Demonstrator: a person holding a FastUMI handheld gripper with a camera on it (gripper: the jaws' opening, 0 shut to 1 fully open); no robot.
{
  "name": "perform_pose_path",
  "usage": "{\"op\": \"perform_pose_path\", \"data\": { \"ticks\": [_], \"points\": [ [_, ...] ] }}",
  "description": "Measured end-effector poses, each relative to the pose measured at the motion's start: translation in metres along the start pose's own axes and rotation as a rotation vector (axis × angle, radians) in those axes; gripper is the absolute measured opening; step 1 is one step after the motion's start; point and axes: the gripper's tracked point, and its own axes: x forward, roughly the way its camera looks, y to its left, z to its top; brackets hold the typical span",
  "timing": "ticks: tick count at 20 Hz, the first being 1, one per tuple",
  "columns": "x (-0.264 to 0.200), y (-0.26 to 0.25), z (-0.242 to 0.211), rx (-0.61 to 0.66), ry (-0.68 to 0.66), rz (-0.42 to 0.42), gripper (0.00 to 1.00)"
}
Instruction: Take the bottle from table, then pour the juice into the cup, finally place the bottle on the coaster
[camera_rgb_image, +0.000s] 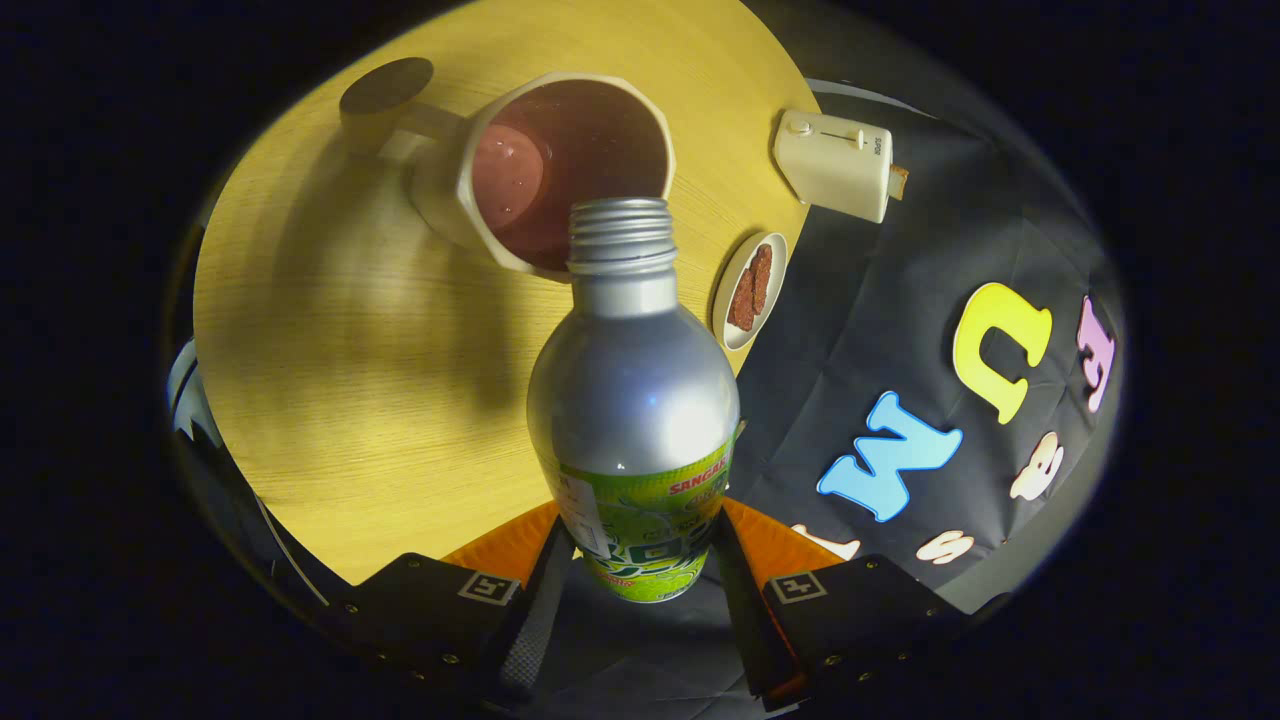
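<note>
Your gripper is clamped on the lower body of the bottle, one finger pressed on each side of the green label. The bottle's long axis runs straight out ahead of the fingers, base between them and threaded neck pointing away. The cap is off, and the open mouth sits right at the near rim of the cup, just overlapping it in the gripper view.

The cup stands on the round wooden tabletop directly beyond the bottle's mouth, its handle on the far side from you. Dark reddish liquid already fills part of it, so the pour looks under way or nearly finished; no stream is visible at the neck.

The relation that matters next is where the coaster lies. A dark round disc sits on the tabletop beyond the cup, past its handle and off to the left of the bottle's axis; it may be the coaster, though you cannot be sure from here. To reach it, you would have to bring the bottle upright first, then carry it past the cup without clipping the handle.

A small dish of brown pieces and a pale box-shaped appliance lie to the right of the neck, away from that path.
</note>
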Motion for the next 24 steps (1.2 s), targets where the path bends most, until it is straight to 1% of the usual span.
{"op": "perform_pose_path", "data": {
  "ticks": [3,9,16,20,24],
  "points": [
    [0.001,0.016,0.001,0.106,-0.035,0.052,0.76],
    [0.007,0.038,0.01,0.306,-0.132,0.129,0.76],
    [0.008,0.056,0.02,0.551,-0.241,0.226,0.76],
    [0.001,0.06,0.031,0.68,-0.322,0.282,0.76],
    [0.0,0.054,0.034,0.796,-0.39,0.314,0.76]
  ]
}}
